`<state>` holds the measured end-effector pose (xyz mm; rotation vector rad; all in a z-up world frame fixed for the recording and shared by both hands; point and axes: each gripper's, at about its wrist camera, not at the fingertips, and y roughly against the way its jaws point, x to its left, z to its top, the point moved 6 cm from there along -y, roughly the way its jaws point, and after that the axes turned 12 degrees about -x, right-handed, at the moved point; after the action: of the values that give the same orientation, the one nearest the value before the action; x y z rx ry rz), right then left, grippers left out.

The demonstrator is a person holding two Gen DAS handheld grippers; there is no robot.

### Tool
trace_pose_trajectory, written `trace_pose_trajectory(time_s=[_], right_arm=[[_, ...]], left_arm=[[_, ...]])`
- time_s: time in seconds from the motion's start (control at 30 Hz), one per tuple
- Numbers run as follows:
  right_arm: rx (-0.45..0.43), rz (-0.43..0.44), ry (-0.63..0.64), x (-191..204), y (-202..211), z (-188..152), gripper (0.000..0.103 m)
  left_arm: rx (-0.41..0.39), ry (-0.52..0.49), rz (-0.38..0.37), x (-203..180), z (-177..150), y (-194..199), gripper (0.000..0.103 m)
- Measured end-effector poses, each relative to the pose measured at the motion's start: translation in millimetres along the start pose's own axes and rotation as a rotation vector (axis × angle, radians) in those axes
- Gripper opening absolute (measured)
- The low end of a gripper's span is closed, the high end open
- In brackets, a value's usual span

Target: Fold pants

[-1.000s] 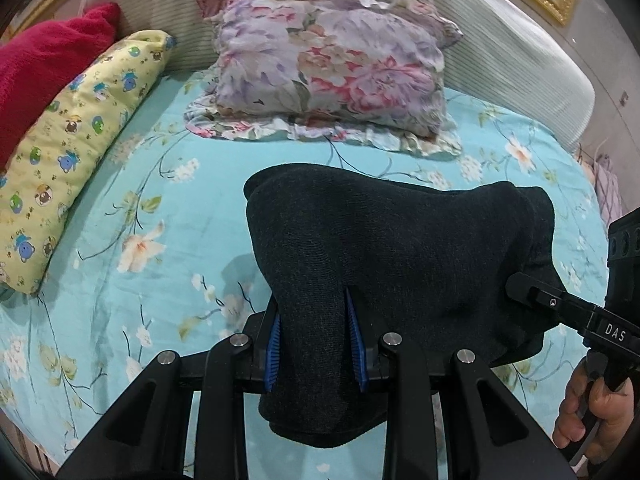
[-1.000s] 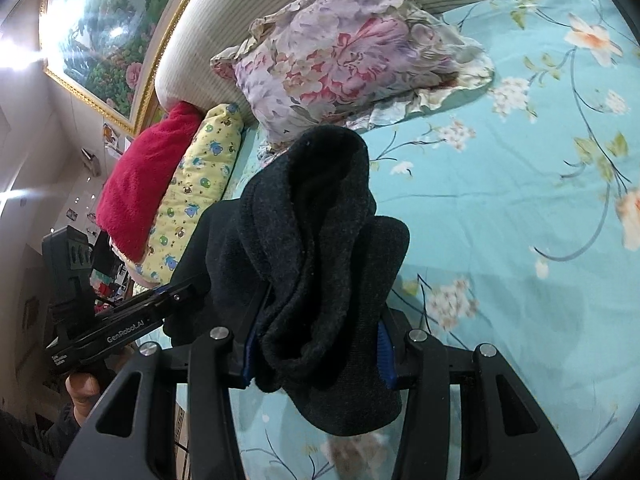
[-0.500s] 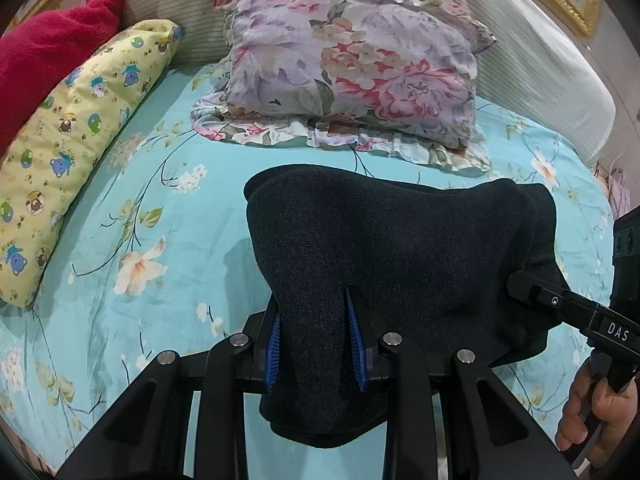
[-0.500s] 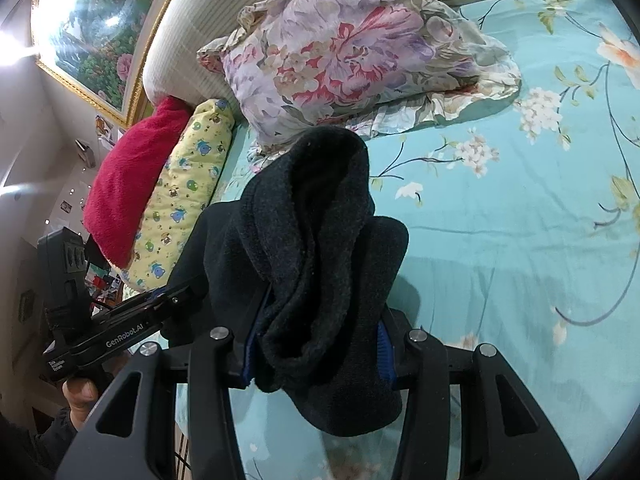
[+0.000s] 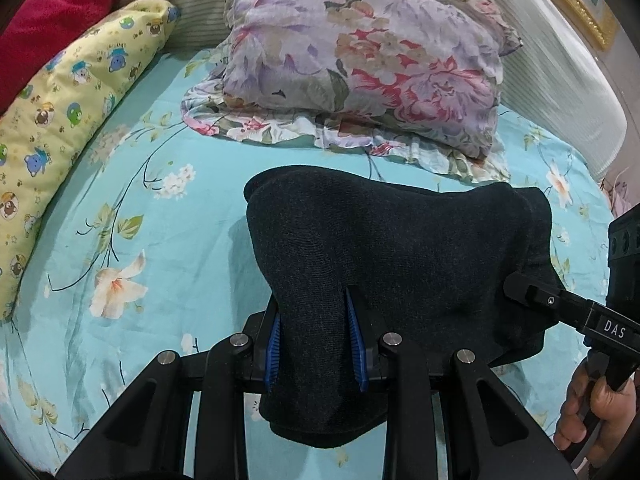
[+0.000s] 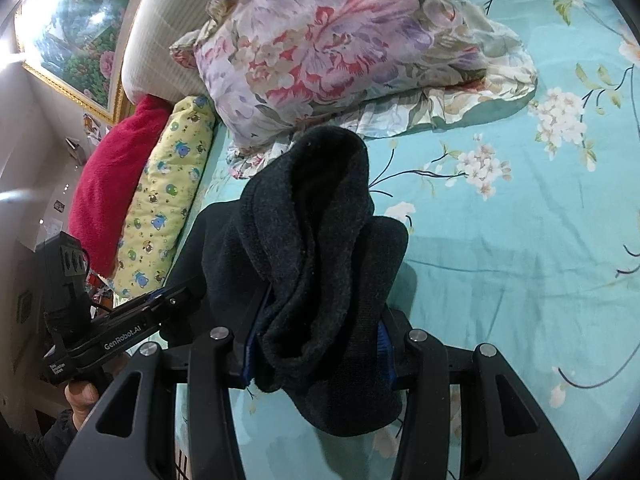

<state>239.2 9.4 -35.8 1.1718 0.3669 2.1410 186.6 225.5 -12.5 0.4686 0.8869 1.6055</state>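
Pants (image 5: 400, 264) hang bunched at centre frame above the bed (image 5: 160, 240), both the left gripper (image 5: 316, 344) and right gripper (image 6: 316, 344) clenched on the dark cloth. Judged mid-carry: next, lay them flat below the floral pillow (image 5: 360, 52).

Evenly and softly lit indoors, colours clear on the turquoise flowered bedsheet (image 5: 208, 240) and the purple-and-red floral pillow (image 5: 360, 60). Strong fisheye bending in both views, black vignette at the corners, the pale ribbed headboard (image 5: 560, 80) curved and slightly smeared at far right. Harsh white glare at the far left of the right wrist view, washing out the glass of the gold-framed flower painting (image 6: 76, 36) (detail lost there). Faint, diffuse shadow on the sheet under the dark charcoal knitted pants (image 5: 400, 260) (image 6: 316, 240), whose folds sink into near-black. Near black linkages sharp, unblurred.
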Motion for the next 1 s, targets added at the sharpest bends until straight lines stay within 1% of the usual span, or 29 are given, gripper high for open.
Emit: trace_pose_trajectory(time_s=[0.13,0.23,0.3,0.33,0.37,0.4,0.43,0.5,0.53,0.6,0.63,0.7,0.8,0.87,1.0], right_arm=[[0.02,0.007,-0.006,-4,-8,-2,0.047],[0.028,0.014,-0.019,-8,-10,-4,0.048],[0.037,0.016,-0.029,-12,-11,-4,0.05],[0.042,0.013,-0.033,-13,-12,-5,0.055],[0.047,0.001,-0.038,-16,-13,-5,0.058],[0.049,-0.004,-0.038,-19,-13,-6,0.058],[0.048,-0.012,-0.035,-21,-13,-6,0.058],[0.039,-0.034,-0.01,-24,-12,-6,0.062],[0.033,-0.048,0.006,-25,-11,-6,0.063],[0.023,-0.068,0.034,-28,-10,-5,0.065],[0.019,-0.075,0.046,-30,-9,-5,0.069],[0.019,-0.085,0.058,-35,-10,-5,0.07],[0.026,-0.091,0.032,-48,-13,-10,0.077],[0.023,-0.081,-0.005,-52,-11,-11,0.078],[0.015,-0.075,-0.001,-47,-3,-11,0.079]], left_arm=[[0.007,0.012,-0.009,4,-3,-5,0.029],[0.0,0.0,-0.01,3,-5,-6,0.029],[0.001,-0.01,-0.008,2,-7,-8,0.031],[0.003,-0.011,-0.009,2,-8,-9,0.032],[0.005,-0.011,-0.009,3,-8,-11,0.037],[0.005,-0.009,-0.006,5,-9,-12,0.042],[0.004,-0.007,-0.004,7,-10,-12,0.045],[-0.009,-0.022,0.016,11,-11,-13,0.06],[-0.015,-0.032,0.022,12,-11,-13,0.063],[-0.023,-0.057,0.024,12,-12,-13,0.065],[-0.025,-0.069,0.022,12,-13,-14,0.066],[-0.025,-0.075,0.024,12,-14,-15,0.074],[-0.015,-0.051,0.011,13,-16,-16,0.074],[-0.007,-0.035,0.006,13,-16,-14,0.074],[0.007,-0.044,0.011,11,-20,-8,0.073]])
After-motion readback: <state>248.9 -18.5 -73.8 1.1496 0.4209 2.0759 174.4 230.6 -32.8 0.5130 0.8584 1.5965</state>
